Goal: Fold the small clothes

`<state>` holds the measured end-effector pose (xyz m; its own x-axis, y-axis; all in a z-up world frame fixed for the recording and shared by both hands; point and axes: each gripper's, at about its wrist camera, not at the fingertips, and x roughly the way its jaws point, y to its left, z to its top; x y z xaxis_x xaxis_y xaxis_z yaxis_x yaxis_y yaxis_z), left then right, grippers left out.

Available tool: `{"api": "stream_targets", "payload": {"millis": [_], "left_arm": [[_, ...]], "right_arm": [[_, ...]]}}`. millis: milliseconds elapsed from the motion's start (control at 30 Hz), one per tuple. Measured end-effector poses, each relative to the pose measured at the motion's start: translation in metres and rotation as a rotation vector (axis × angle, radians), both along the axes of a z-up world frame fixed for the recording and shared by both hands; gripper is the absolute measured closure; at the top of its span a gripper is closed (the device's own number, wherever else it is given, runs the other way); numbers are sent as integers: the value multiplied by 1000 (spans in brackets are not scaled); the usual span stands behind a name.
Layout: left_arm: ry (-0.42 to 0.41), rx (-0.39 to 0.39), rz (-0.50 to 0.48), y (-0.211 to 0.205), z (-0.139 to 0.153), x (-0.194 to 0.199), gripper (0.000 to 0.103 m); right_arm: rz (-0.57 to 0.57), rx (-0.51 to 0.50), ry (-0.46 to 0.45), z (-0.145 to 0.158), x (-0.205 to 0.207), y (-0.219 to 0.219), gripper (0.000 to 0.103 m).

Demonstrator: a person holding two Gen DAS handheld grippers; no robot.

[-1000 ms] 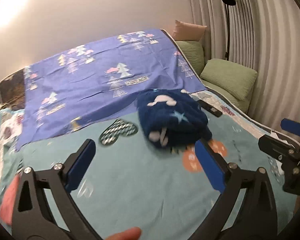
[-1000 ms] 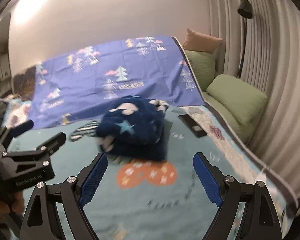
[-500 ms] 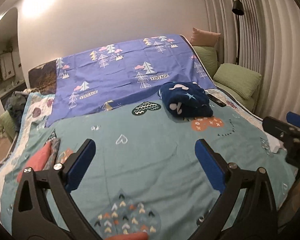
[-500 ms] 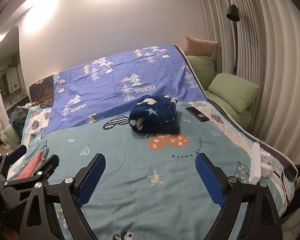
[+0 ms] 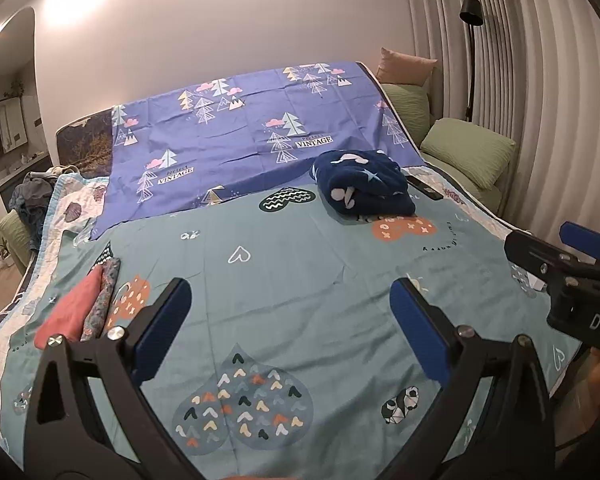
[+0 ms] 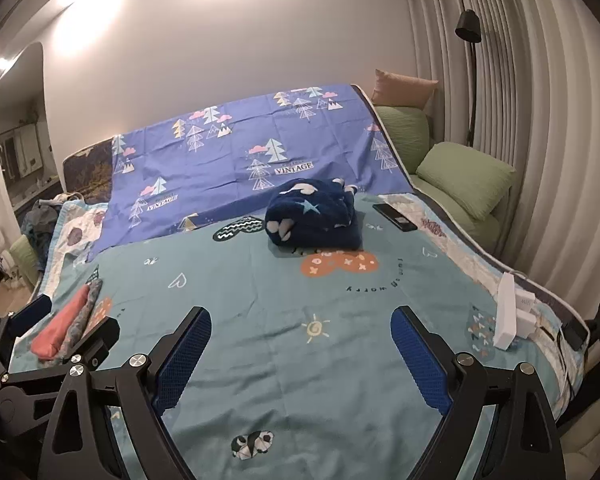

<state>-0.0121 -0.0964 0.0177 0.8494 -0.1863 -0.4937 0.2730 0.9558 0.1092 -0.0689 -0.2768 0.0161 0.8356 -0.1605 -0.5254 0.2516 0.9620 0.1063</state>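
Note:
A folded dark-blue fleece garment (image 5: 364, 184) with white and light-blue shapes lies on the teal bedsheet (image 5: 300, 272) near its far right; it also shows in the right wrist view (image 6: 314, 216). A folded red piece and a patterned grey piece (image 5: 80, 308) lie side by side at the sheet's left edge, also in the right wrist view (image 6: 66, 320). My left gripper (image 5: 290, 328) is open and empty, well back from the clothes. My right gripper (image 6: 300, 354) is open and empty too, near the bed's front; it also shows at the right of the left wrist view (image 5: 556, 256).
A purple sheet with tree prints (image 5: 252, 128) covers the bed's far part. A black phone (image 6: 394, 217) lies right of the fleece. A white box (image 6: 508, 312) stands at the right edge. Green cushions (image 6: 464, 176) and a floor lamp (image 6: 470, 40) stand at the right.
Both grippers have pulled back and up from the folded fleece, which now lies far off; both stay open and empty.

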Motion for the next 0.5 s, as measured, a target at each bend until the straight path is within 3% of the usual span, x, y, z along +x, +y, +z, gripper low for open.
{"api": "stream_targets", "payload": {"millis": [500], "left_arm": [[-3, 6, 7, 0, -1, -1, 4]], "right_arm": [[-7, -3, 1, -2, -1, -2, 10]]}}
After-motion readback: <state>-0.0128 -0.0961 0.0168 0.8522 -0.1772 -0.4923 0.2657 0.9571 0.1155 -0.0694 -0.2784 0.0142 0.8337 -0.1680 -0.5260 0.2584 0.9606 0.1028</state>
